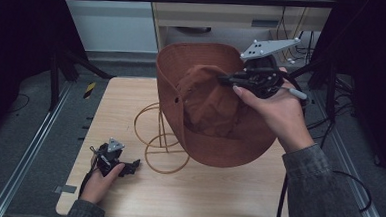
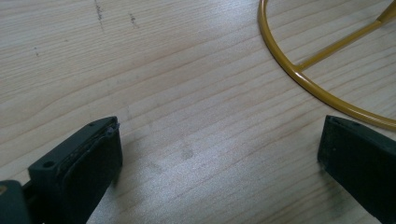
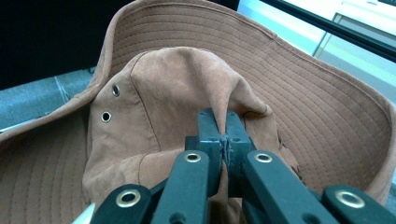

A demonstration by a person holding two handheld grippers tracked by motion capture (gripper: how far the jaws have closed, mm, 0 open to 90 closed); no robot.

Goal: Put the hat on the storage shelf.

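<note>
A brown brimmed hat (image 1: 208, 112) hangs in the air over the table, tilted so its crown faces the camera. My right gripper (image 1: 222, 80) is shut on a fold of the crown; in the right gripper view its jaws pinch the brown cloth (image 3: 140, 116), and the right gripper (image 3: 223, 122) has its tips pressed together. Under the hat stands a yellow wire stand (image 1: 161, 147), its round base on the wood. My left gripper (image 1: 130, 168) rests low on the table at the left, open, with bare wood between its jaws (image 2: 219, 149) and the stand's ring (image 2: 299, 77) just beyond.
The wooden table (image 1: 216, 195) has metal rails along both sides. A cable trails from the right sleeve over the table's right edge. A cabinet and cables stand behind the table.
</note>
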